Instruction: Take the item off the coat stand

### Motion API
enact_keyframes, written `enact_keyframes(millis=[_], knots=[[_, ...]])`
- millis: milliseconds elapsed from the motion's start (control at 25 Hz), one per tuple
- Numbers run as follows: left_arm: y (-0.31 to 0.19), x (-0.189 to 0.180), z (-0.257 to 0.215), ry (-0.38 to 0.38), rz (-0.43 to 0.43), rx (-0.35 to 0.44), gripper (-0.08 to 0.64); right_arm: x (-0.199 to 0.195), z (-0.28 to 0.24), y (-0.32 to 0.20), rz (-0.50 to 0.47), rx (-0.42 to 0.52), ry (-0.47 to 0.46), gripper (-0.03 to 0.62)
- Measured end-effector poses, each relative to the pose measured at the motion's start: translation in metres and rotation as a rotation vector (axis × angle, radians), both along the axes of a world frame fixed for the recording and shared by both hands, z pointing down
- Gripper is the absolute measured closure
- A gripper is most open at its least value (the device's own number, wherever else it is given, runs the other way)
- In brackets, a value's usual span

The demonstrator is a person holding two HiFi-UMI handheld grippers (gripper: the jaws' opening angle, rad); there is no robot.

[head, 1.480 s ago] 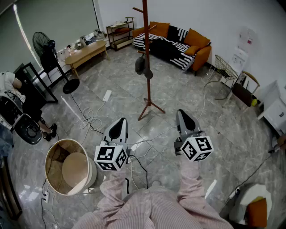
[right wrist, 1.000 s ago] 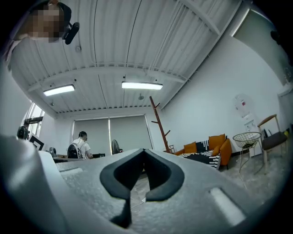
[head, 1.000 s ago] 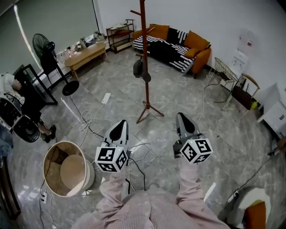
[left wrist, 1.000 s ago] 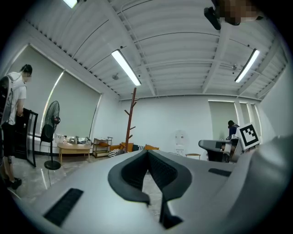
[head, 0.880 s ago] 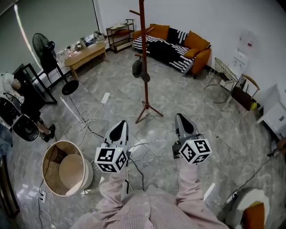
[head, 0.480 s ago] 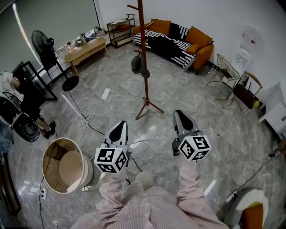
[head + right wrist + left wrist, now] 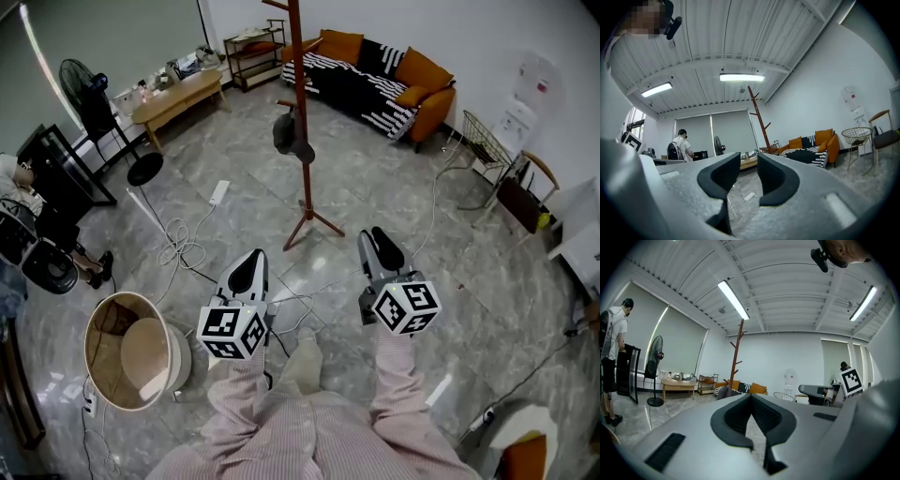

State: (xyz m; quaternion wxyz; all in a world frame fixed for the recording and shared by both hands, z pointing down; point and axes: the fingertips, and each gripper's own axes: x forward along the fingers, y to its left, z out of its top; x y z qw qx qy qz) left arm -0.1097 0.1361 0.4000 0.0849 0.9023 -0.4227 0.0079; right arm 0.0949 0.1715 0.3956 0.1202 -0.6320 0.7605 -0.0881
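A tall red-brown coat stand (image 7: 302, 112) rises from the grey tiled floor ahead of me. A dark cap-like item (image 7: 292, 137) hangs from one of its lower pegs. Both grippers are held low and well short of the stand. My left gripper (image 7: 248, 261) points at it with its jaws together and nothing in them (image 7: 751, 397). My right gripper (image 7: 374, 236) is opening, and a clear gap with nothing in it shows between its pads (image 7: 749, 165). The stand also shows far off in the left gripper view (image 7: 736, 352) and the right gripper view (image 7: 759, 117).
A round bin with a wooden lid (image 7: 131, 351) stands at my left. Loose cables (image 7: 185, 251) and a power strip (image 7: 223, 193) lie on the floor. An orange sofa (image 7: 380, 73), a wooden table (image 7: 176, 97), a fan (image 7: 86, 94) and a wire chair (image 7: 476, 141) ring the room. A person (image 7: 614, 333) stands at the left.
The head view has moved forward toward the coat stand, and the person's shoe now shows between the arms. Both grippers keep their places in the view.
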Motion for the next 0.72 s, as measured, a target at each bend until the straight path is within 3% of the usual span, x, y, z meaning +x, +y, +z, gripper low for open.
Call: enact_keyframes(millis=[720], knots=[[-0.187, 0.043, 0.005, 0.017, -0.029, -0.014, 0.558, 0.042, 0.013, -0.183, -0.028, -0.02, -0.032, 0.413]])
